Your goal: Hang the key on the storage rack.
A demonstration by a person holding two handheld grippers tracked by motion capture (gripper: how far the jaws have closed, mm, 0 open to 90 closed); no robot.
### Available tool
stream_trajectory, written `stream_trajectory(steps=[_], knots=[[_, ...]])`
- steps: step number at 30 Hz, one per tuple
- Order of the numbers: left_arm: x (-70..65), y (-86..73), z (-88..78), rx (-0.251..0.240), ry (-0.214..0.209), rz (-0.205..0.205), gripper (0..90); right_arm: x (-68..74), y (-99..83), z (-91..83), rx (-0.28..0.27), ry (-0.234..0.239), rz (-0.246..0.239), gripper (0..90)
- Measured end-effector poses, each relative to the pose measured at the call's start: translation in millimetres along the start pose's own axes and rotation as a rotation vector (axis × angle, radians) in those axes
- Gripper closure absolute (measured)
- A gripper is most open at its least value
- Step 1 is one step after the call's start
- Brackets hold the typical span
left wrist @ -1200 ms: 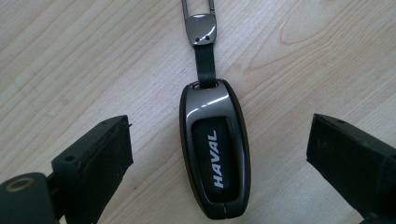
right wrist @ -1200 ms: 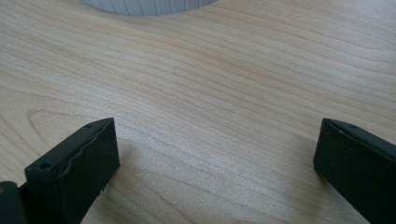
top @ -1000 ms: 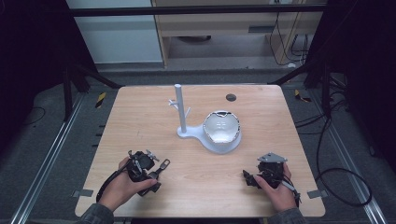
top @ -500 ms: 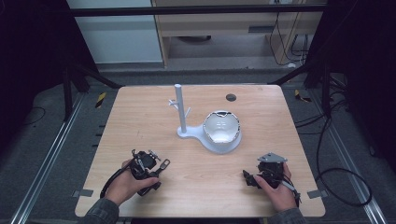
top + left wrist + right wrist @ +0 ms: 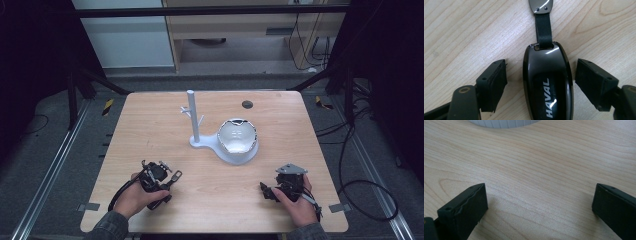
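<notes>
The left gripper (image 5: 159, 176) sits near the table's (image 5: 150, 120) front edge at about 7 o'clock from the table's centre. Its jaws have just been closing, and in the left gripper view they stand on either side of a dark key fob (image 5: 548, 82), with a sliver of bare wood showing between each pad and the fob's flanks, so nothing is pinched yet. The fob lies flat on the wood; its lower end is cut off by the bottom of that view, and its black strap (image 5: 543, 30) runs toward 12 o'clock to a metal tab (image 5: 540, 5) cropped at the top edge. In the high view the fob is mostly hidden under the gripper and hand, too small to make out.

At the table's centre stands a white stand (image 5: 220, 142) with an upright post and a bowl-shaped base; what lines the bowl is hard to tell. A small dark disc (image 5: 247, 104) lies toward 1 o'clock, near the far edge.

The right gripper (image 5: 270, 191) rests at 5 o'clock, jaws spread wide over bare wood, with the stand's base cropped at the top of its view. Open wood lies between the two hands.
</notes>
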State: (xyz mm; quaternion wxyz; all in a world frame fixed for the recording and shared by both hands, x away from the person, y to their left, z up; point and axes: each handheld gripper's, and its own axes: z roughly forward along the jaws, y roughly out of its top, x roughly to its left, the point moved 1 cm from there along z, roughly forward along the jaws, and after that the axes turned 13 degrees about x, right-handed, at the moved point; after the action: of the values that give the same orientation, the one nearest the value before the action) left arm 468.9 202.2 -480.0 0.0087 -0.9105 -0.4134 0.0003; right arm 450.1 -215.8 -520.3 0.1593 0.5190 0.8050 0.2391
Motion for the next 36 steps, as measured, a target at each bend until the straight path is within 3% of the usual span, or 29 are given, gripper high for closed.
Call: stream_trajectory(steps=[7, 16, 25, 36], knots=[[0.9, -0.6, -1.1, -0.002, -0.004, 0.004, 29.2, 0.0, 0.0, 0.0, 0.0, 0.0, 0.0, 0.5], [-2.7, -0.9, -3.9, -0.022, 0.0, 0.024, 47.6, 0.0, 0.0, 0.0, 0.0, 0.0, -0.001, 0.5], [-0.4, -0.9, -6.0, -0.043, -0.003, 0.035, 48.8, 0.0, 0.0, 0.0, 0.001, 0.002, -0.001, 0.5], [0.0, 3.3, -34.9, -0.151, 0.012, 0.041, 49.1, 0.1, 0.0, 0.0, 0.001, 0.002, -0.001, 0.5]])
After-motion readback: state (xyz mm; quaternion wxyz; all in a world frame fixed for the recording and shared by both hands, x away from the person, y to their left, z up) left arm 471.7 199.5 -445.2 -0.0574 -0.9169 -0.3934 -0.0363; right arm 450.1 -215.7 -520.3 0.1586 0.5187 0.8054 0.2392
